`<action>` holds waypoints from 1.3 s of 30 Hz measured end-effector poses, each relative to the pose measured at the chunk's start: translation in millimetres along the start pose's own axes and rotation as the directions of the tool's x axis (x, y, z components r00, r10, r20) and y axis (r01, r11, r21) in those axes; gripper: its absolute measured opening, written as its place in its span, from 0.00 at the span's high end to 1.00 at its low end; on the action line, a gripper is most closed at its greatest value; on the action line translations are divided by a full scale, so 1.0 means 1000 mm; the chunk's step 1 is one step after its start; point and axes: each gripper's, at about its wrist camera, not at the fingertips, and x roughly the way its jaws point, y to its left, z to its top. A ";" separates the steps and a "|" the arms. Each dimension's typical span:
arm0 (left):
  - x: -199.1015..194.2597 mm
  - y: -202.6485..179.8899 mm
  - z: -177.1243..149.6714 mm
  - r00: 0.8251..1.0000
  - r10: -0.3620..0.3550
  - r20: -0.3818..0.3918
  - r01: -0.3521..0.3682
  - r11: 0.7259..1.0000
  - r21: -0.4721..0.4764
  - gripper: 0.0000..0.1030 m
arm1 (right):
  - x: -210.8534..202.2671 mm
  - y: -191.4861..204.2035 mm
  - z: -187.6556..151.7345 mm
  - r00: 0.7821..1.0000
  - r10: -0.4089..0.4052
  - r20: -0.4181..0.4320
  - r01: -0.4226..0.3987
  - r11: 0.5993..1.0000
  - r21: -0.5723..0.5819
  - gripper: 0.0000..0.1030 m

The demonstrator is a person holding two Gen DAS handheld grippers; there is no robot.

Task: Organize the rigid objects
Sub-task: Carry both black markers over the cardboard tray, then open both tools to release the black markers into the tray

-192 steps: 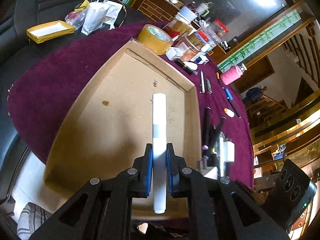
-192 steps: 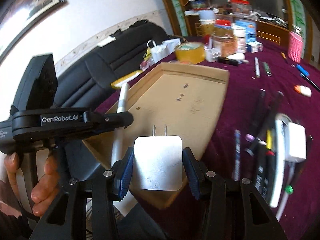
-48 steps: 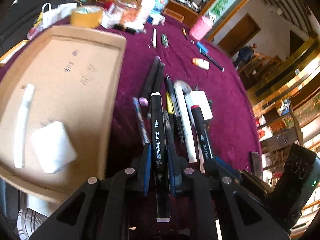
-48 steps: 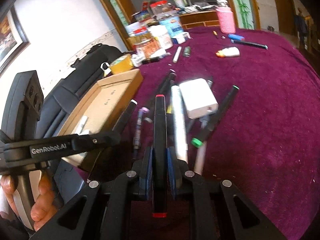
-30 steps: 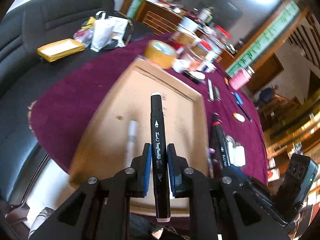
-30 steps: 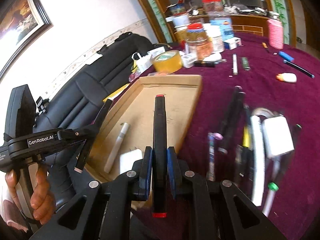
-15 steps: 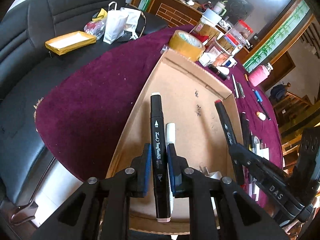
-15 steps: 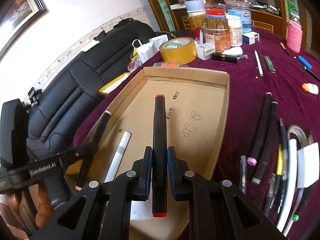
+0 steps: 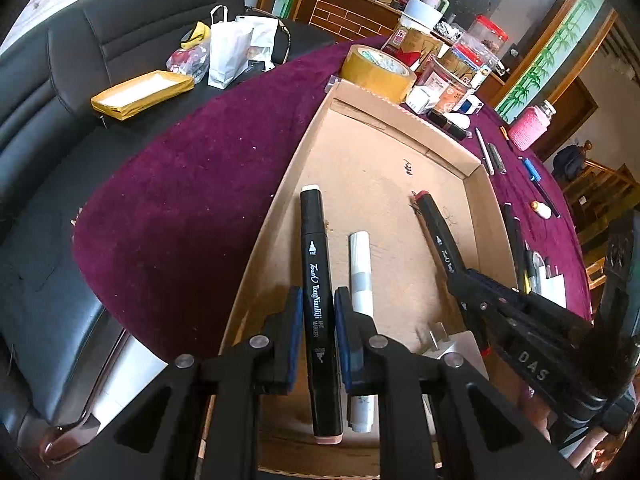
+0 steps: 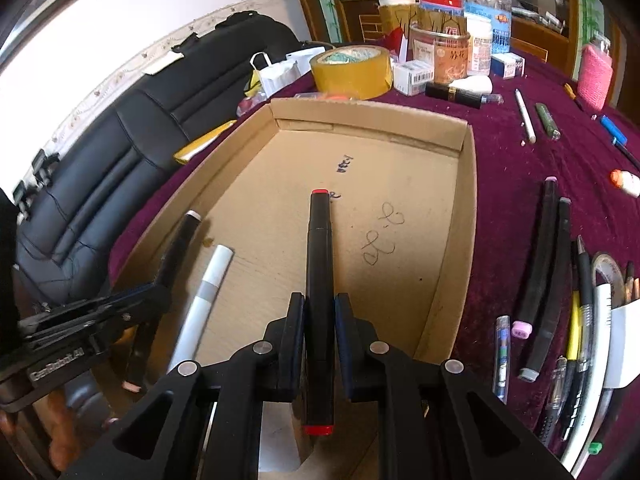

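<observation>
The left gripper (image 9: 314,320) clamps a black art marker (image 9: 318,300) mid-barrel and the right gripper (image 10: 319,324) a red-capped marker (image 10: 319,280), both over the cardboard tray (image 10: 466,216); light, stiff, likely slippery barrels

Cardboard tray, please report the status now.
Left gripper shut on pink-capped marker. Right gripper shut on red-capped marker. Both over cardboard tray; white marker inside.

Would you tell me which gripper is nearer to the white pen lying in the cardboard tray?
Left. The left gripper holds its black marker right beside the white pen. The right gripper with the red-capped marker sits farther across the cardboard tray.
</observation>
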 end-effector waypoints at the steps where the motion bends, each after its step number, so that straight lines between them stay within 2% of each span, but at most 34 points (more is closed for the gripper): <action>1: 0.001 0.001 0.001 1.000 0.001 0.001 -0.001 1.000 -0.002 0.85 | 0.001 0.001 0.000 1.000 -0.007 -0.001 0.007 1.000 -0.006 0.84; 5: 0.000 0.003 0.001 1.000 -0.023 0.003 0.023 1.000 -0.013 0.85 | 0.002 0.003 -0.001 0.999 -0.034 0.000 0.034 0.999 -0.022 0.84; 13: 0.001 -0.001 0.001 1.000 0.006 0.000 -0.006 1.000 0.027 0.85 | 0.000 -0.001 -0.003 1.000 -0.020 0.001 0.020 1.000 0.010 0.83; 16: 0.002 0.000 0.001 1.000 -0.003 0.004 0.003 1.000 0.014 0.82 | 0.000 -0.002 -0.004 1.000 -0.008 0.001 0.008 1.000 0.021 0.79; 17: 0.001 0.001 0.001 1.000 0.000 0.006 0.000 1.000 0.005 0.80 | -0.001 -0.003 -0.004 1.000 -0.005 0.002 0.005 1.000 0.023 0.73; 19: -0.006 0.003 0.000 1.000 -0.005 0.021 0.005 1.000 -0.018 0.64 | -0.006 -0.004 -0.004 1.000 0.014 0.011 -0.014 0.999 0.035 0.62; 20: -0.010 0.003 0.000 0.999 -0.023 0.030 0.024 0.999 -0.029 0.62 | -0.010 -0.005 -0.004 0.999 0.024 0.022 -0.025 0.999 0.040 0.58; 22: -0.020 -0.003 -0.002 0.998 -0.023 0.057 0.025 0.999 -0.034 0.51 | -0.024 -0.008 -0.005 0.998 0.045 0.054 -0.048 0.997 0.054 0.57; 24: -0.030 -0.011 -0.005 0.996 -0.026 0.088 0.028 0.999 -0.025 0.46 | -0.041 -0.011 -0.007 0.993 0.077 0.087 -0.082 0.995 0.059 0.54; 30: -0.045 -0.061 -0.017 0.987 -0.128 0.102 0.124 0.991 0.051 0.38 | -0.093 -0.024 -0.039 0.976 0.138 0.168 -0.148 0.988 0.049 0.50; 35: -0.036 -0.109 -0.035 0.984 -0.173 0.048 0.166 0.978 0.126 0.36 | -0.117 -0.054 -0.081 0.973 0.138 0.186 -0.156 0.984 0.086 0.49; 39: -0.021 -0.145 -0.051 0.983 -0.184 -0.010 0.183 0.968 0.172 0.36 | -0.130 -0.093 -0.106 0.976 0.102 0.194 -0.138 0.973 0.183 0.49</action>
